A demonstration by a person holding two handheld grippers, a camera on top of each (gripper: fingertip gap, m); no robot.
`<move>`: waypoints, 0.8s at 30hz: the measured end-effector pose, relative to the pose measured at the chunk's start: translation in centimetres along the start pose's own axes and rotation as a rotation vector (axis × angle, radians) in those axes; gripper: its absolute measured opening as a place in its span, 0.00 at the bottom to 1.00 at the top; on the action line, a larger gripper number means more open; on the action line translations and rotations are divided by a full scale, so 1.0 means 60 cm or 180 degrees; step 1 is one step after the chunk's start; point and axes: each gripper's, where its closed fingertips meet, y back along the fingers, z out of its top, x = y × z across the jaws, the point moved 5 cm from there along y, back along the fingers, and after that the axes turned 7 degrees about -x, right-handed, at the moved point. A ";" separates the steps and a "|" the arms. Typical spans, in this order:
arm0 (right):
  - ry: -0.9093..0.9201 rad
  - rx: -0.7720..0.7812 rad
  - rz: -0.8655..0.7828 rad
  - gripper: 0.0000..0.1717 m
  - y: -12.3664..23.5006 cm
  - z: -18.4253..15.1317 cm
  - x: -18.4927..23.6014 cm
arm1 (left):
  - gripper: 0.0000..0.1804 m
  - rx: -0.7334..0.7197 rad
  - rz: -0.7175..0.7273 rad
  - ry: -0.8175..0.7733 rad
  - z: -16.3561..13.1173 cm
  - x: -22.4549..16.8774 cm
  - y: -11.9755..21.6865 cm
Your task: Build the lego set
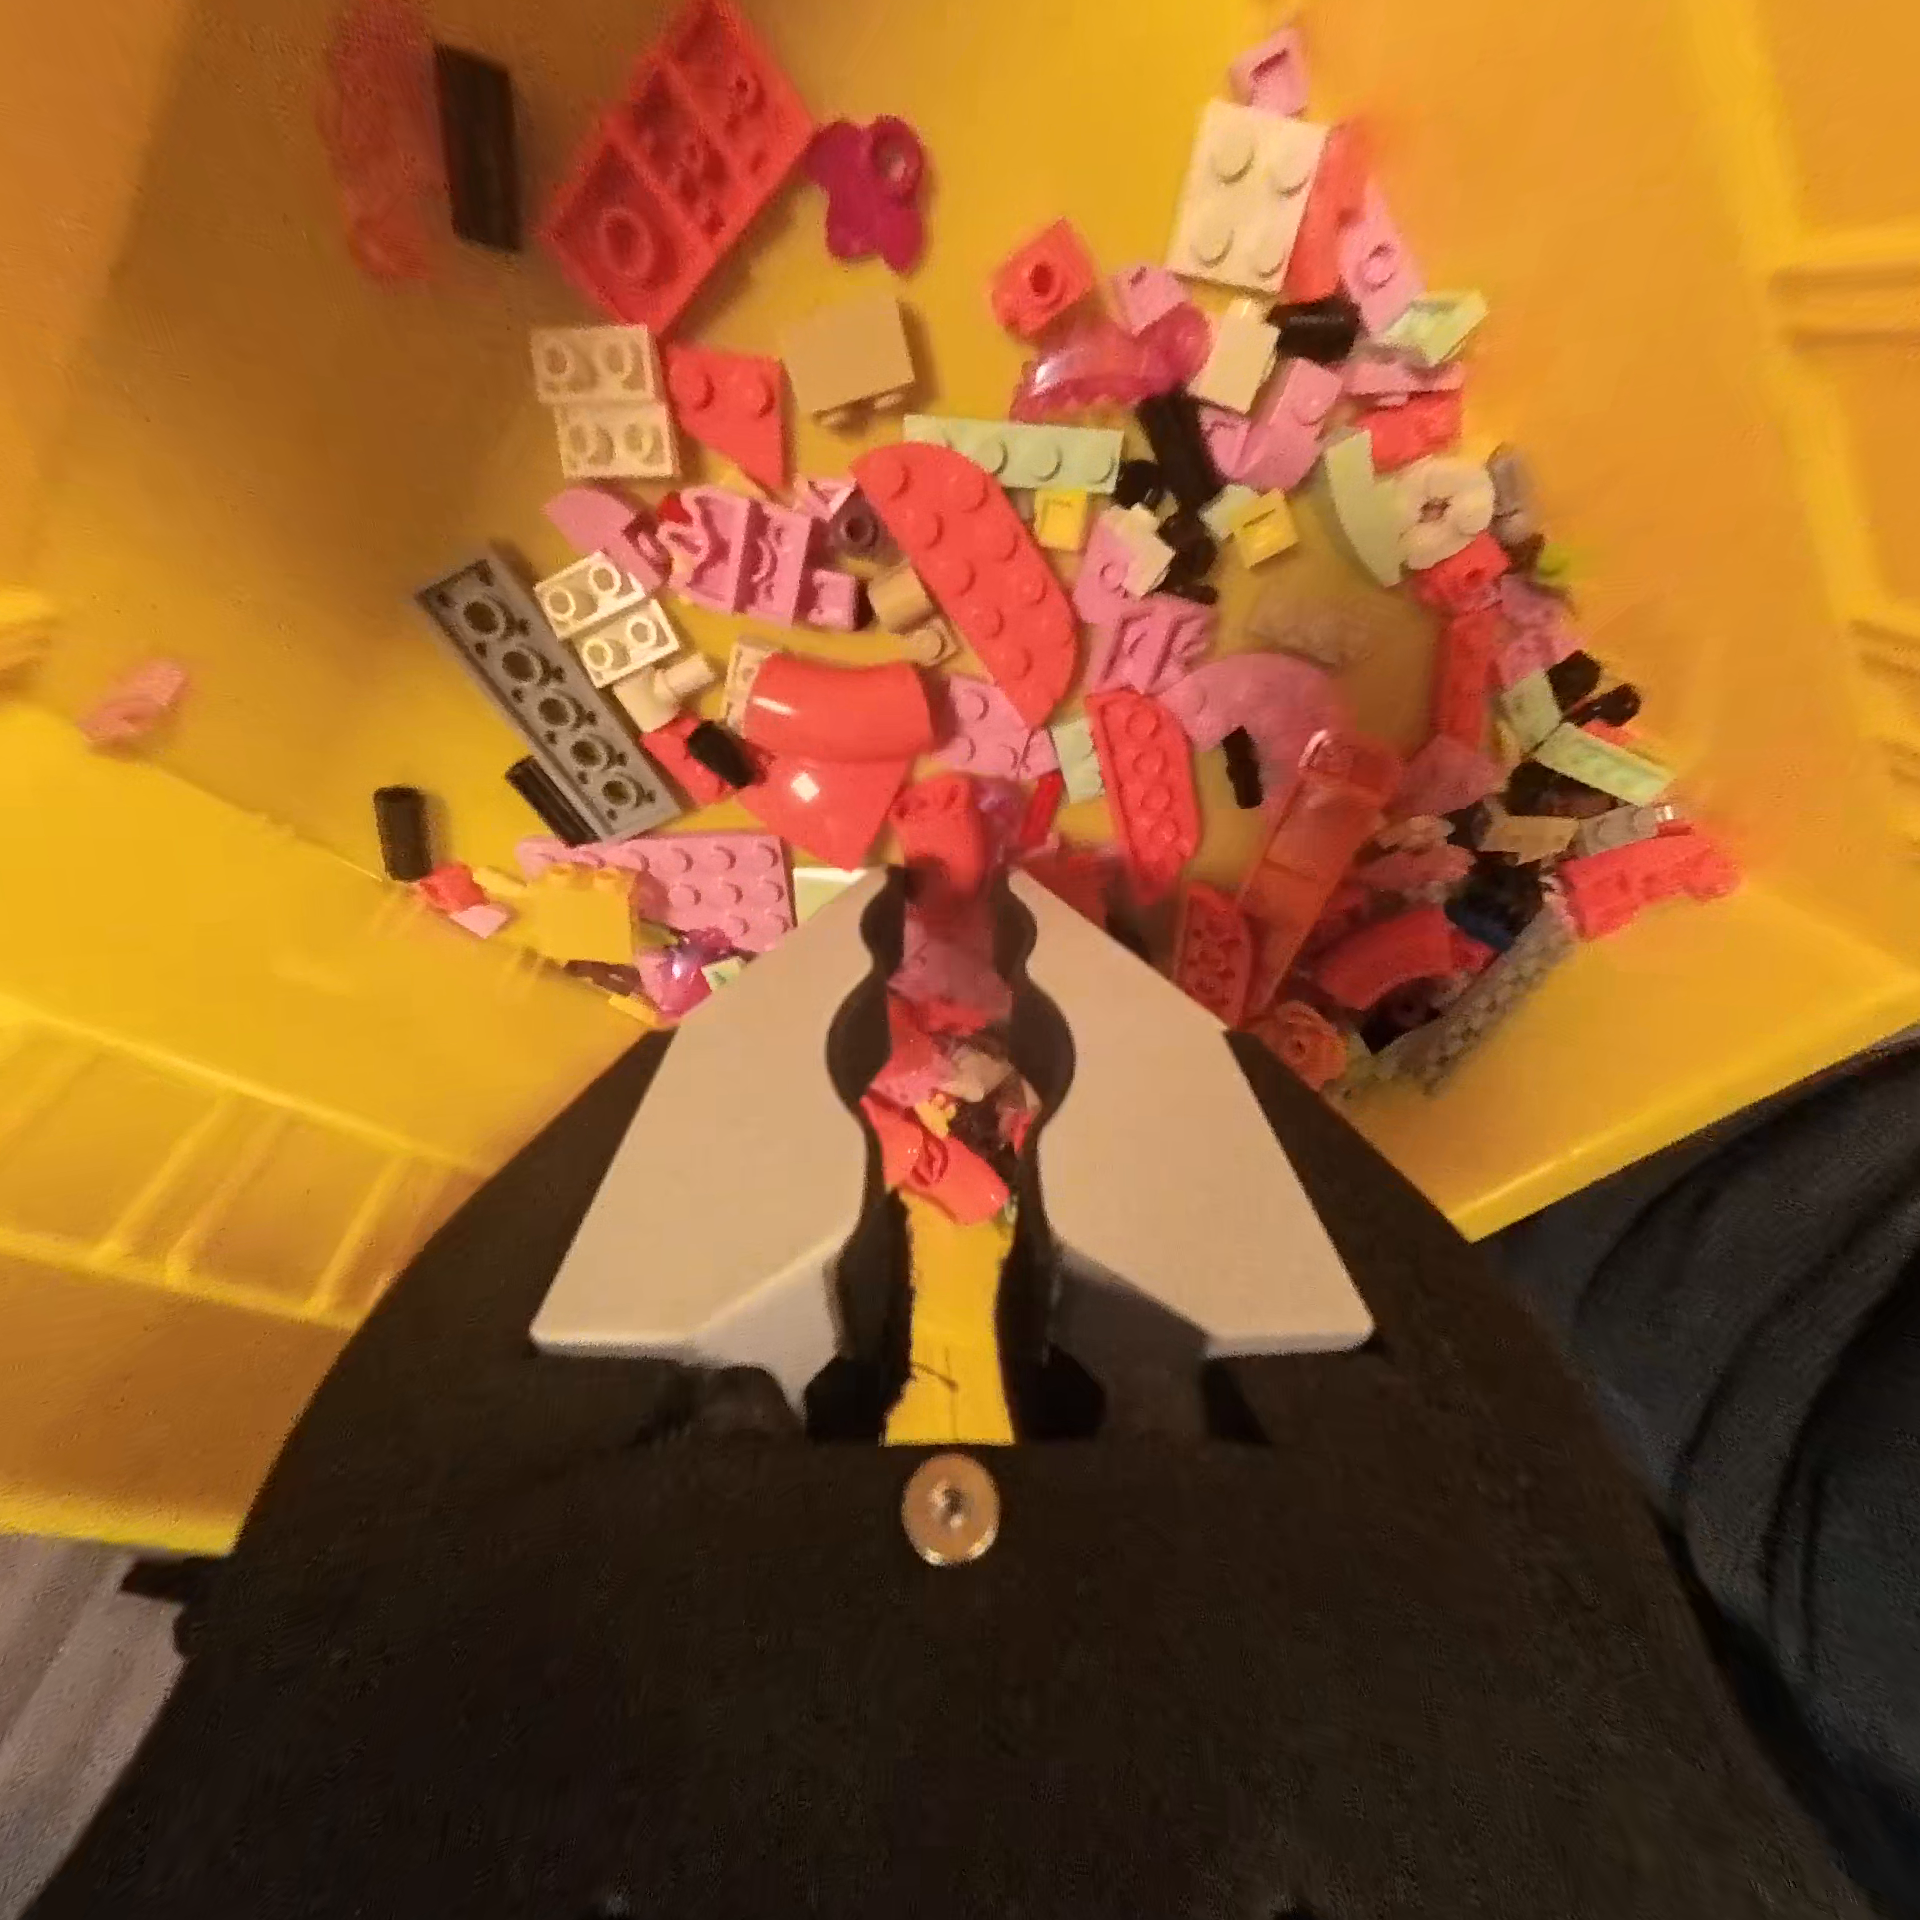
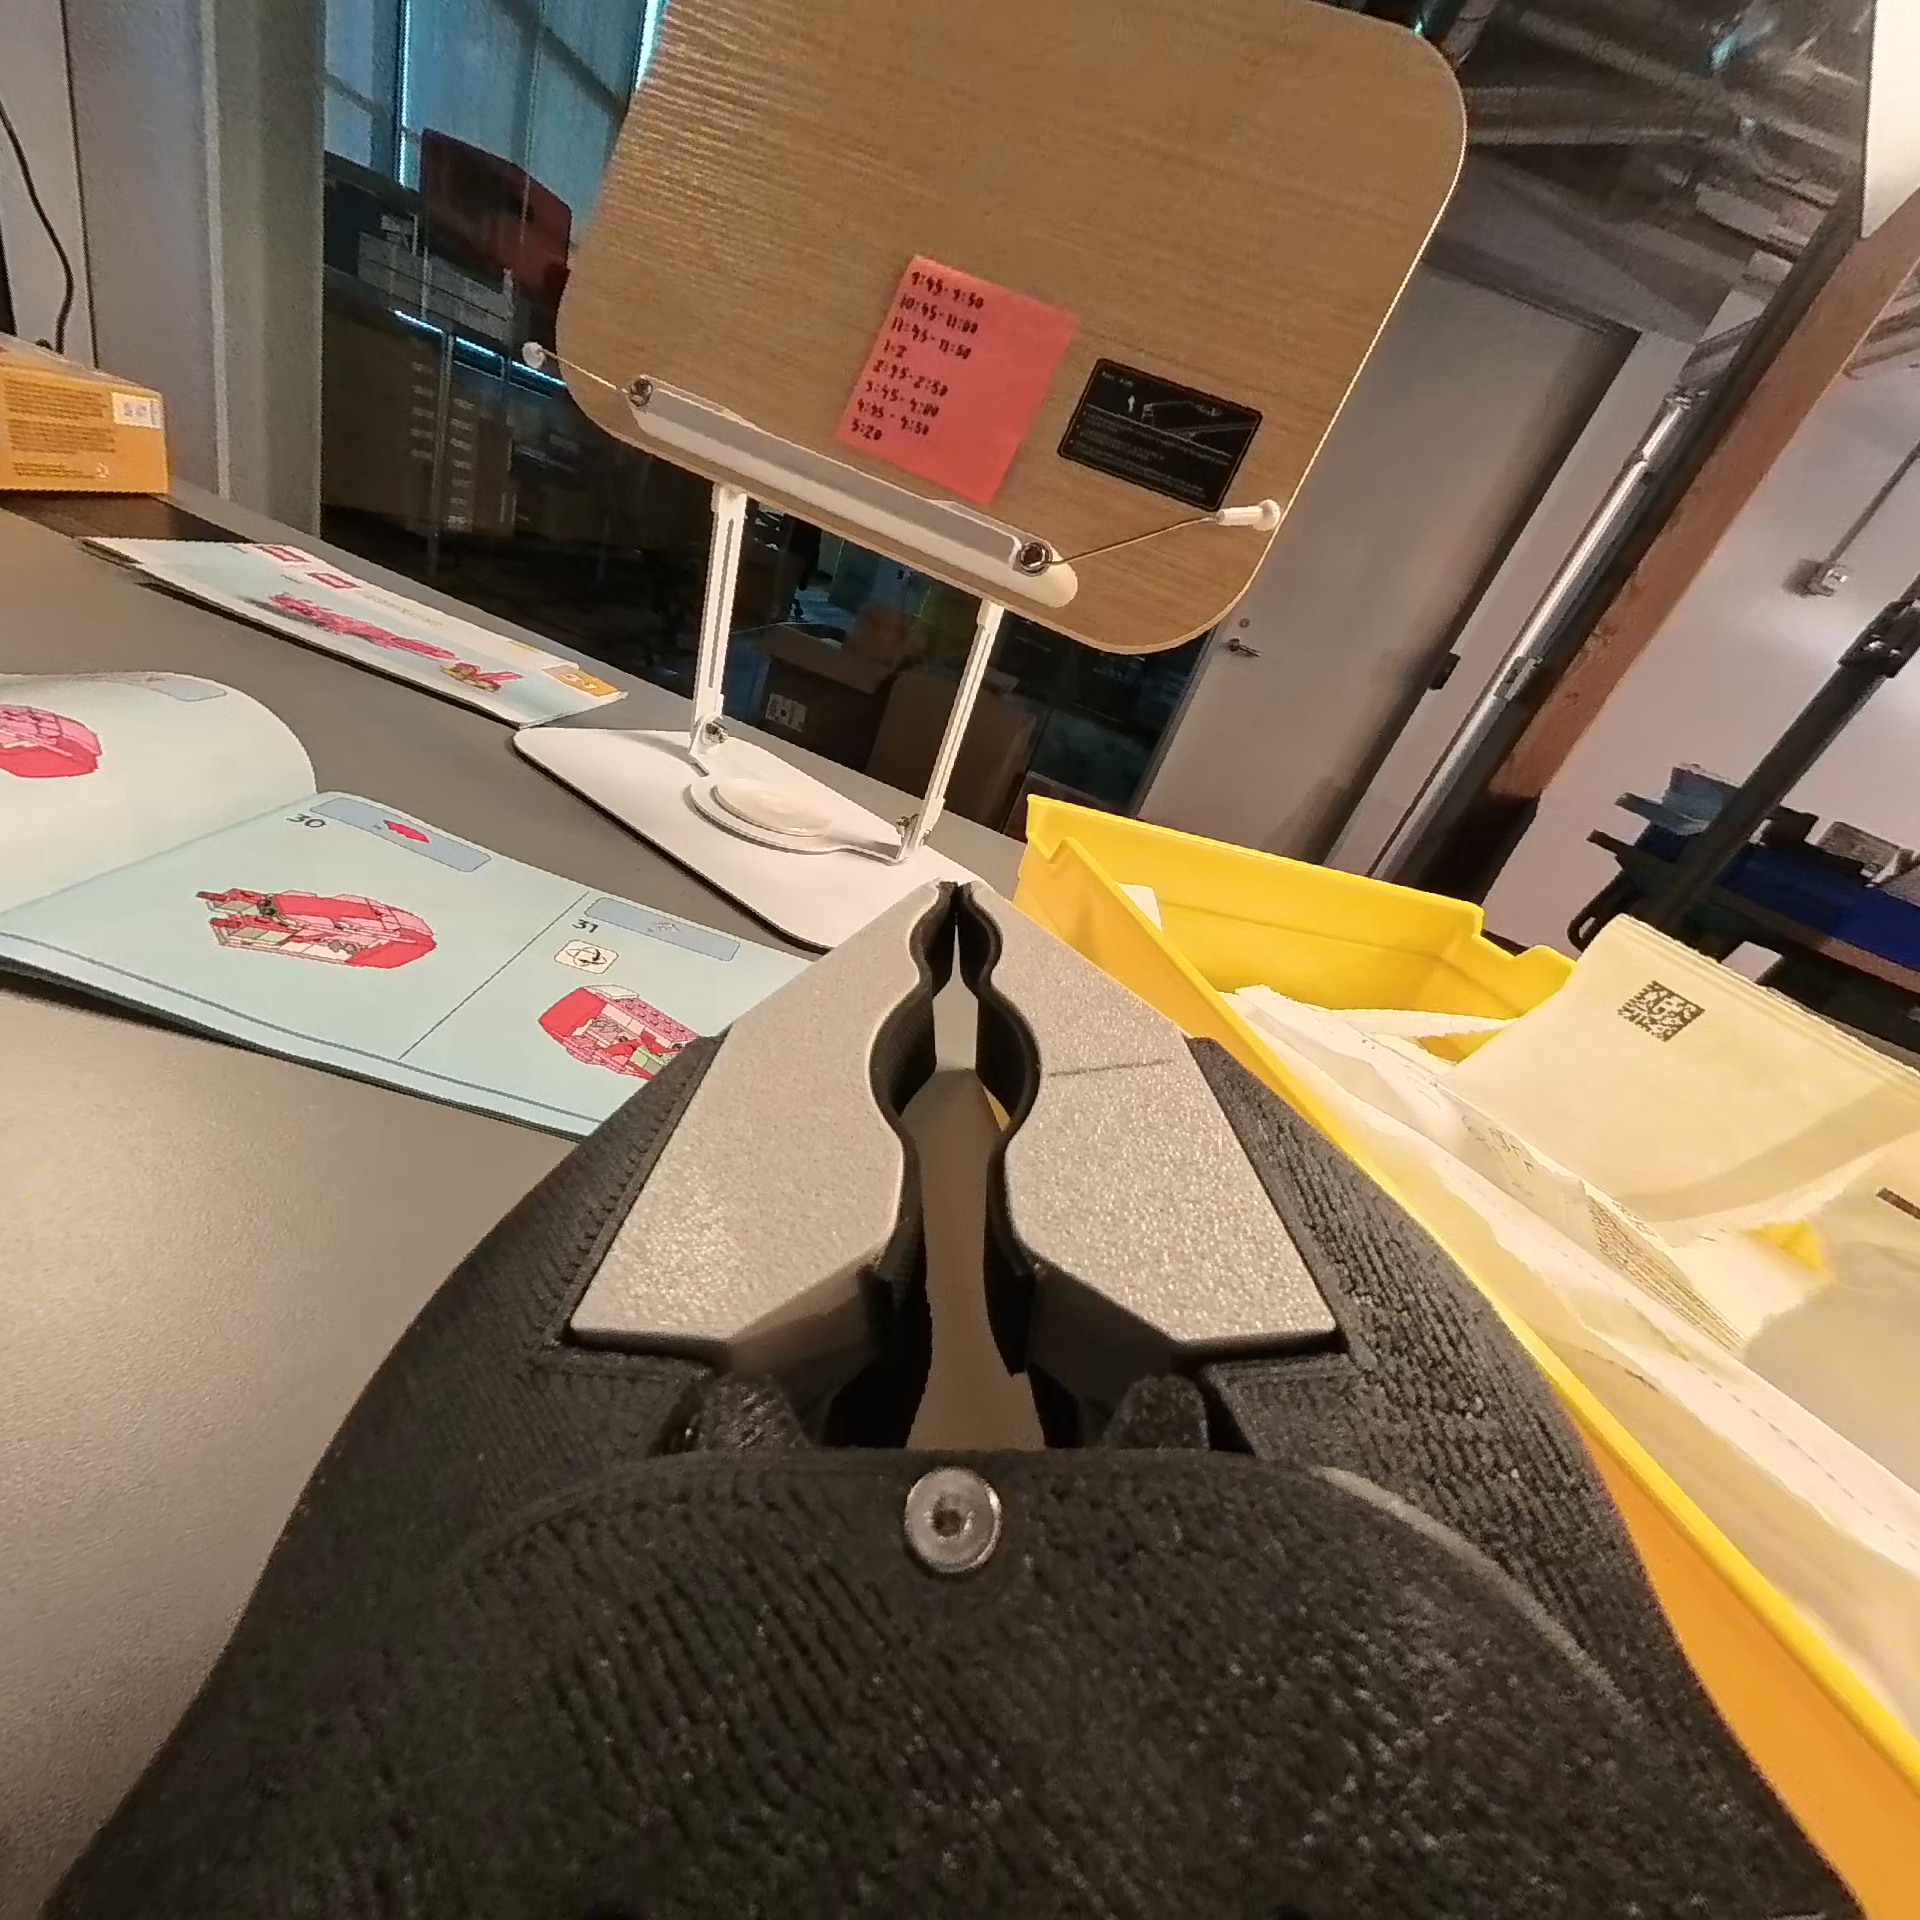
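Reaching into a yellow bin (image 1: 260, 312), the left claw (image 1: 951, 883) grips a small coral-red brick (image 1: 940, 831); the right claw (image 2: 954, 896) is fully closed on nothing.
Left: both pads press the brick at the near edge of a heap of coral, pink, white and black pieces; a pink studded plate (image 1: 696, 883) lies just beside it. Right: it hangs over the dark surface (image 2: 208, 1299), tips meeting, near an open instruction booklet (image 2: 364, 935), a stand's white base (image 2: 665, 810), and a second yellow bin (image 2: 1299, 925) of paper bags.
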 end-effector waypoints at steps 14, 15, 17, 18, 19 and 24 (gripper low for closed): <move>0.0003 0.0000 0.0002 0.00 0.000 0.000 0.000 | 0.18 -0.1106 0.0199 -0.0227 0.105 0.023 0.036; 0.0003 0.0002 0.0004 0.00 0.000 0.000 0.000 | 0.23 -0.1061 0.0171 -0.0165 0.104 0.027 0.034; 0.0001 0.0006 0.0006 0.00 0.000 0.000 0.000 | 0.29 -0.0960 0.0192 -0.0062 0.097 0.038 0.033; -0.0001 0.0006 0.0008 0.00 0.000 0.000 0.000 | 0.29 -0.0924 0.0239 -0.0026 0.093 0.044 0.034; -0.0003 0.0006 0.0010 0.00 -0.001 0.000 0.000 | 0.26 -0.0908 0.0303 -0.0005 0.090 0.051 0.036; 0.0000 0.0008 0.0019 0.00 -0.003 0.000 0.002 | 0.16 -0.0781 0.0304 0.0134 0.081 0.065 0.028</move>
